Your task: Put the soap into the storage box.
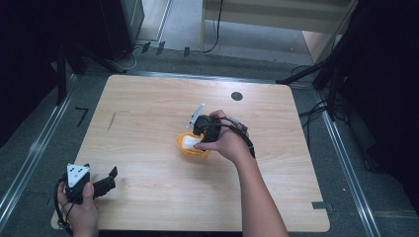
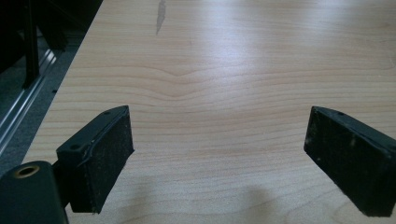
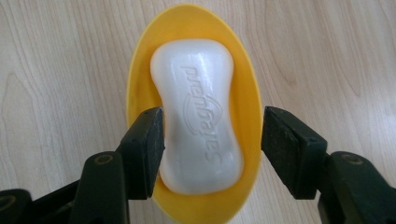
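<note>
Soap (image 3: pixel 198 114): seated in yellow dish (image 3: pixel 140 70), table (image 1: pixel 148 98) centre.
Right gripper (image 3: pixel 212 140): jaws parted astride soap; withdrawal likely remains.
Left gripper (image 1: pixel 109 176): wide, empty, 7 o'clock corner.

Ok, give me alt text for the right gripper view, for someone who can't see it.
A white bar of soap lies in an oval yellow soap dish on a light wooden table, seen from straight above. The right tool hangs over it with its two black jaws open, the left-hand one at the soap's edge and the right-hand one clear of the dish's rim.
</note>
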The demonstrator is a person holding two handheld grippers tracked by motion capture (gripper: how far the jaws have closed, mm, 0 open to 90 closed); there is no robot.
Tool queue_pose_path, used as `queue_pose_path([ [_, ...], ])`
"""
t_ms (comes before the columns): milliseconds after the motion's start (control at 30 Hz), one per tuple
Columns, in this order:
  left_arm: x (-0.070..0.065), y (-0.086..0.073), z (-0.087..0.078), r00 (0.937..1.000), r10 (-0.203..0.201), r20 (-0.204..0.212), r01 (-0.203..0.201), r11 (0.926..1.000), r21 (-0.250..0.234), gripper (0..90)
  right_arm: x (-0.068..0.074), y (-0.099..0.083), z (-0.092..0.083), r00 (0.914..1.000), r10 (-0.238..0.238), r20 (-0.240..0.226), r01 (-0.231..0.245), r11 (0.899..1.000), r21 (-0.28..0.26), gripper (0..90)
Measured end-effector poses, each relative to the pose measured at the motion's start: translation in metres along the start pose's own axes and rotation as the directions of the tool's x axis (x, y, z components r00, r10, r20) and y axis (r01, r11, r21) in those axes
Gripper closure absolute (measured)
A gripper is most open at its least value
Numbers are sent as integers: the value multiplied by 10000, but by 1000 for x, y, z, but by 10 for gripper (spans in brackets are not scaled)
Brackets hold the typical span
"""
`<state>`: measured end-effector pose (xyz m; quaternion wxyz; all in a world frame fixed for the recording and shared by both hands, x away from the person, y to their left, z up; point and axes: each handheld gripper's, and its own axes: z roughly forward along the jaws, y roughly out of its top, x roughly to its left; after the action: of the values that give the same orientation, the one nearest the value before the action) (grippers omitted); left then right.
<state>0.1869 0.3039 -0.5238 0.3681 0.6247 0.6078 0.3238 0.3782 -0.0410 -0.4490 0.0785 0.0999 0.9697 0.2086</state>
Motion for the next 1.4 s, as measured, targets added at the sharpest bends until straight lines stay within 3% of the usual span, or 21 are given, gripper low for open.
queue_pose_path([
  [867, 0, 0, 0, 10000, 14, 9, -14, 10000, -4, 83, -4, -44, -26, 9946, 978, 333, -965, 9946, -391, 392],
  [1400, 0, 0, 0, 10000, 19, -1, -19, 10000, 1, 83, -6, -84, -38, 9839, 1698, 563, -1670, 9846, -510, 391],
])
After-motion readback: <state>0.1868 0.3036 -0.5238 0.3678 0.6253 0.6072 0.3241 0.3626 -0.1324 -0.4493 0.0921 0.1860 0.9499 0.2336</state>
